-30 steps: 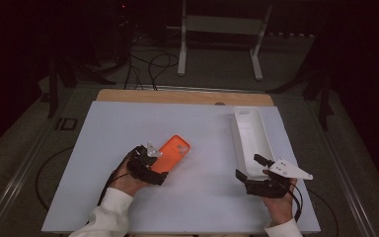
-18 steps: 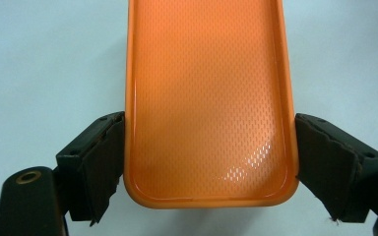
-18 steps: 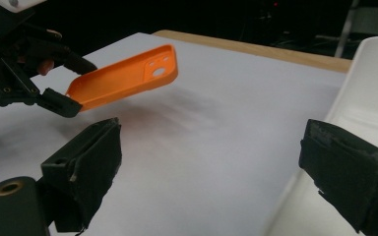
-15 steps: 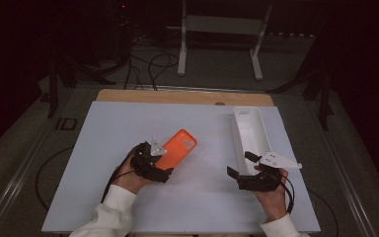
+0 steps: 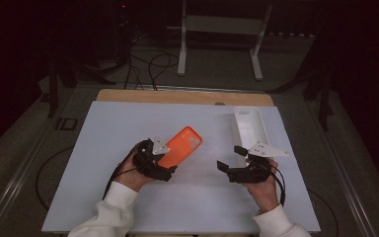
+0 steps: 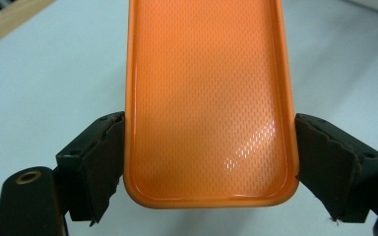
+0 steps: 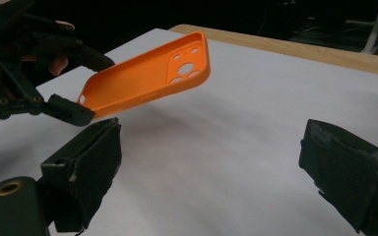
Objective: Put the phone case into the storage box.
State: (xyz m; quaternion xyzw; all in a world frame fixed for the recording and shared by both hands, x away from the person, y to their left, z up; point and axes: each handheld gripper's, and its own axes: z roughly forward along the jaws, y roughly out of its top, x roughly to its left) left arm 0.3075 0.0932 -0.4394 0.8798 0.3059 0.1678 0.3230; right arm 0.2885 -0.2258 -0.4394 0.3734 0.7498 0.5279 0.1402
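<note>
— So, where does the left gripper stand?

— Its jaws are clamped on the two long edges of the orange phone case, right at the case's near short end. In the left gripper view the case runs straight away from the jaws, hollow inside facing the camera, so its long axis continues the gripper's own line.

— Is it on the table?

— No. The right gripper view shows the orange phone case lifted clear of the white table, tilted with its camera-hole end higher and pointing away from the left hand.

— And the right gripper?

— Spread wide and holding nothing; its jaws point across toward the case, low over the table. The case lies ahead of it and to its left, up off the surface, well apart from its pads.

— So which hand is nearer?

— The left, plainly; it has the grip. The free far end is the part turned toward the right side. A white phone case lies on the table just beyond the right hand.
</note>
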